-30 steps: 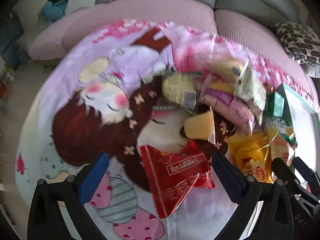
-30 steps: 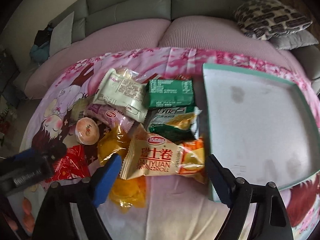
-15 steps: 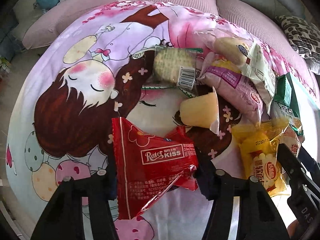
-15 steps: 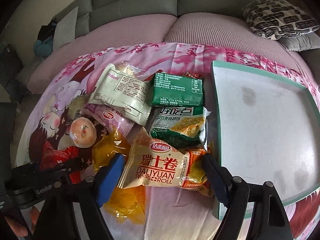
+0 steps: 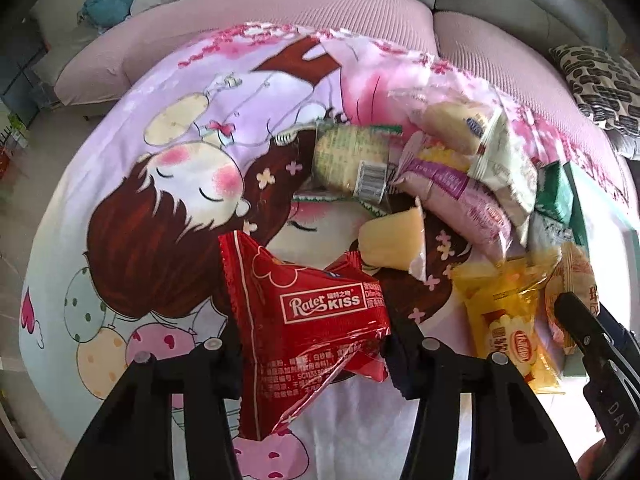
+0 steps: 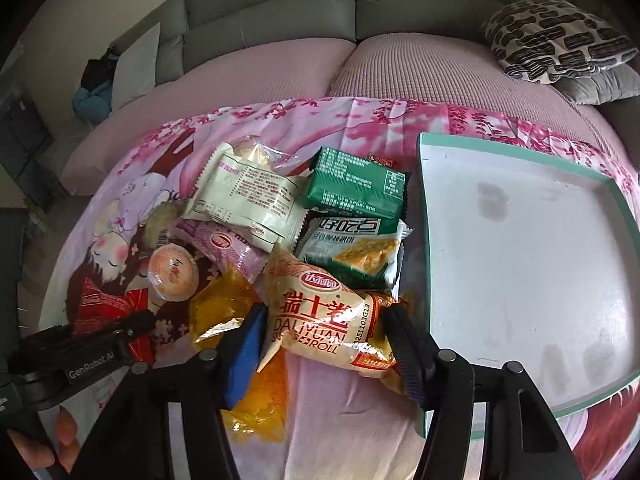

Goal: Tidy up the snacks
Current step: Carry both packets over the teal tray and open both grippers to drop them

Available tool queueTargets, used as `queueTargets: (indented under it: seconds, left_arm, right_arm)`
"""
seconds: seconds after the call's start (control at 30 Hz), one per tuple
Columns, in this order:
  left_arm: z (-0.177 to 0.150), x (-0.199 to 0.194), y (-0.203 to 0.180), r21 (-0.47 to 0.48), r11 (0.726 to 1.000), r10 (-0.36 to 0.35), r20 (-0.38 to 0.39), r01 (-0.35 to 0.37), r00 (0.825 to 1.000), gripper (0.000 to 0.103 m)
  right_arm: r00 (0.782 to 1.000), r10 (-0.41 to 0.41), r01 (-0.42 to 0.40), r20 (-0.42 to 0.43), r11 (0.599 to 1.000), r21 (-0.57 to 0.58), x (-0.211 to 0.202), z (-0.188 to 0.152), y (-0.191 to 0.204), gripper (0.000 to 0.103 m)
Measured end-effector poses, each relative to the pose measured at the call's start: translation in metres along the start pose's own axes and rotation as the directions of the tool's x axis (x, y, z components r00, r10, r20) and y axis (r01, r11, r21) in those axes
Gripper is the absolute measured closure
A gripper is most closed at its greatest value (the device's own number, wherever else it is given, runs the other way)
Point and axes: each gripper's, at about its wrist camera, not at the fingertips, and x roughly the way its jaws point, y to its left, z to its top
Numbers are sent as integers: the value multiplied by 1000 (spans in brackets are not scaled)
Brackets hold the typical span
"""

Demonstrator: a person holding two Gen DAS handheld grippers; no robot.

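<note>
Pink cartoon cloth (image 5: 168, 184) covers the surface, grey sofa (image 6: 272, 4) behind. My left gripper (image 5: 312, 344) pinches the red Rater Kiss packet (image 5: 304, 320); jaws have just been closing, pads now pressed on both sides, vs spread wide w/ packet lying loose a sec ago. Packet sits at the near edge of the pile, tilted up. My right gripper (image 6: 324, 344) squeezes the Swiss roll pack (image 6: 324, 320), jaws also just closing on it; earlier they stood clear of the wrapper. Pack lies just beside the teal-rimmed tray (image 6: 424, 240), on top of a yellow packet (image 6: 224, 312).

Right view alone shows the tray's bare white floor, the green packet (image 6: 356, 188) & the left rig body w/ a hand (image 6: 40, 440) under it. Left view alone shows the yellow jelly cup (image 5: 392, 240) side-on & the red packet's brand print.
</note>
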Motion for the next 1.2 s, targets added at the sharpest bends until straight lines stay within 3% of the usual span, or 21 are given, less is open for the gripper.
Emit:
queueTargets:
  seconds: [0.47,0.73,0.9,1.2]
  left_arm:
    - [6,-41,-18,33,999,-4,135,-1,991,49]
    - [20,-64,-56,126,992,-52,185,29,981,48]
    - [34,-80,-99,235,967,-147,212,95,966,48]
    - [47,-71,-174,381,914,-228,192,141,954,48]
  right_arm:
    - [993,88,-90,84,996,17,-39,9,-12,52]
    - [983,115,-126,144,990,67,-61,17,-34,52]
    - [980,72,-92,188,990,103,-75,23,-56,52]
    - [975,-73,29,209,978,207,-83,25,-108,53]
